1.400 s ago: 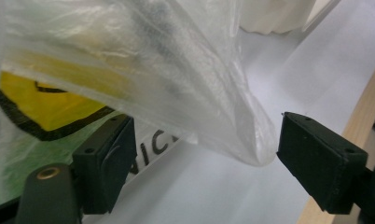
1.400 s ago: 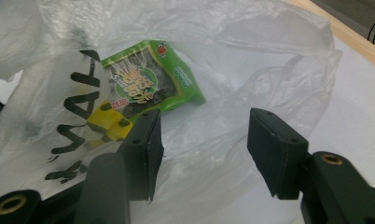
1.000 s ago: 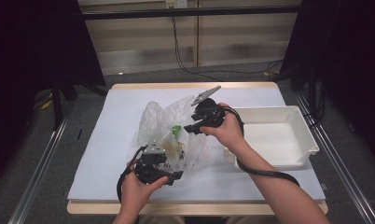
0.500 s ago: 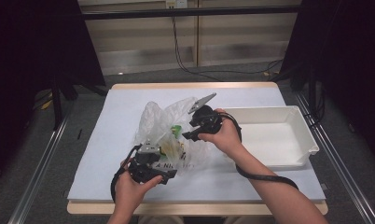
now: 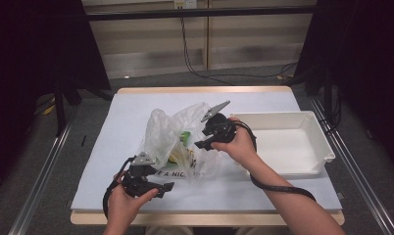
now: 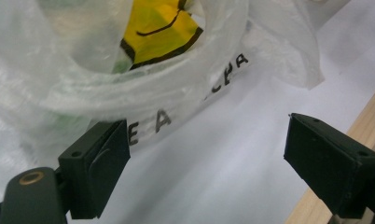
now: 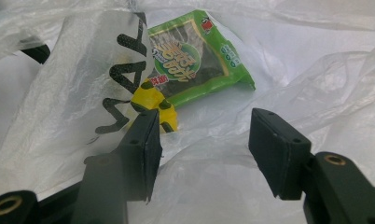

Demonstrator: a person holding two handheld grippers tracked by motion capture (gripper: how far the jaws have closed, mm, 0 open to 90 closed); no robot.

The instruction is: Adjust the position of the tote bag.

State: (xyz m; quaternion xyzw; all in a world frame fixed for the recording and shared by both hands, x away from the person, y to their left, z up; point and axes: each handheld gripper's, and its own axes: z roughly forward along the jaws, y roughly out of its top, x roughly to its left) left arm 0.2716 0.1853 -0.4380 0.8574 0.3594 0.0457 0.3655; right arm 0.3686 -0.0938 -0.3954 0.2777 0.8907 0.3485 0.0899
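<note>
Pulled back from the plastic bag (image 5: pixel 178 139), left hand-held gripper (image 5: pixel 156 188) gapes empty beside white tray (image 5: pixel 283 120).

The left gripper (image 5: pixel 166 187) has slid left along the near edge of the desk (image 5: pixel 107 147), drawing away from the plastic bag (image 5: pixel 178 134). The right gripper (image 5: pixel 202 143) has shifted slightly left with the bag's far side, which now bunches higher.
</note>
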